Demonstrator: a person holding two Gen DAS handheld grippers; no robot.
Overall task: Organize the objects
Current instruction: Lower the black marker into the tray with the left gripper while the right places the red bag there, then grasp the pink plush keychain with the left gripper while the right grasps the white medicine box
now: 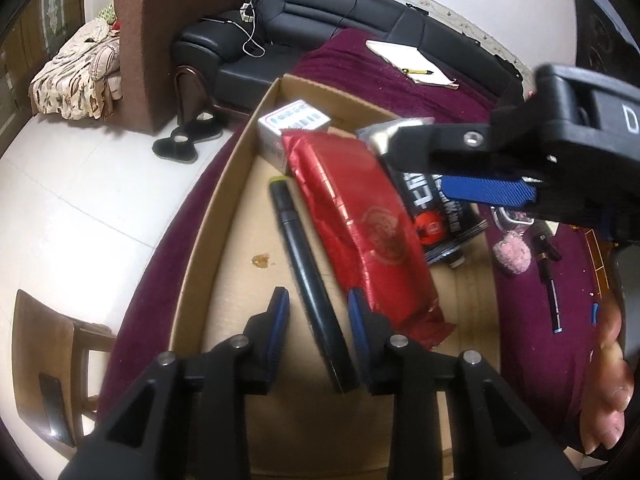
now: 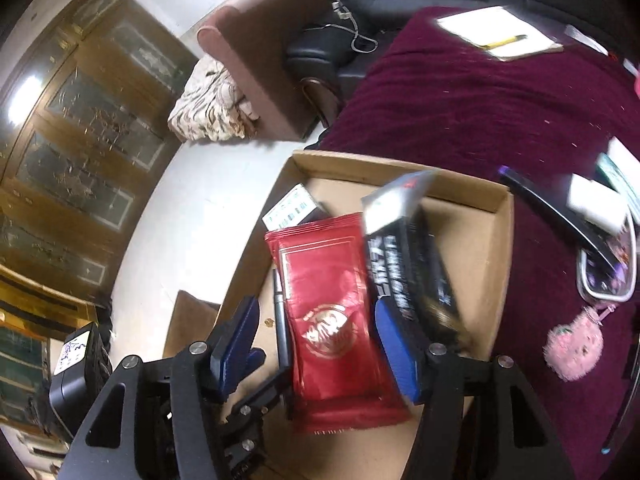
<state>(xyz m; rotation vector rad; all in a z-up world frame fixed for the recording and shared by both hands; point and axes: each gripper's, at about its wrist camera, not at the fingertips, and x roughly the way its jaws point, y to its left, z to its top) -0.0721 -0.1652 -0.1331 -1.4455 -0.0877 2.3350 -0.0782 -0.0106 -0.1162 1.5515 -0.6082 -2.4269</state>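
A shallow cardboard box [image 1: 208,240] [image 2: 502,240] lies on a maroon cloth. In it are a red foil packet [image 1: 352,216] [image 2: 332,312], a black marker [image 1: 308,280] [image 2: 282,332], a small white carton [image 1: 288,124] [image 2: 290,208] and a black-and-silver packet [image 1: 440,216] [image 2: 408,248]. My left gripper [image 1: 318,312] is open, its fingers either side of the marker's near end. My right gripper [image 2: 320,344] is open above the red packet, with the black packet tilted and blurred by its right finger [image 2: 396,352]; it also shows in the left view [image 1: 460,164].
On the cloth right of the box lie a pink fluffy charm [image 1: 512,256] [image 2: 574,346], pens [image 1: 548,264] and a clear case [image 2: 608,272]. A notepad with a yellow pen [image 1: 412,64] [image 2: 498,32] lies far back. Sofa [image 1: 344,20], armchair and wooden chair [image 1: 52,360] stand beyond.
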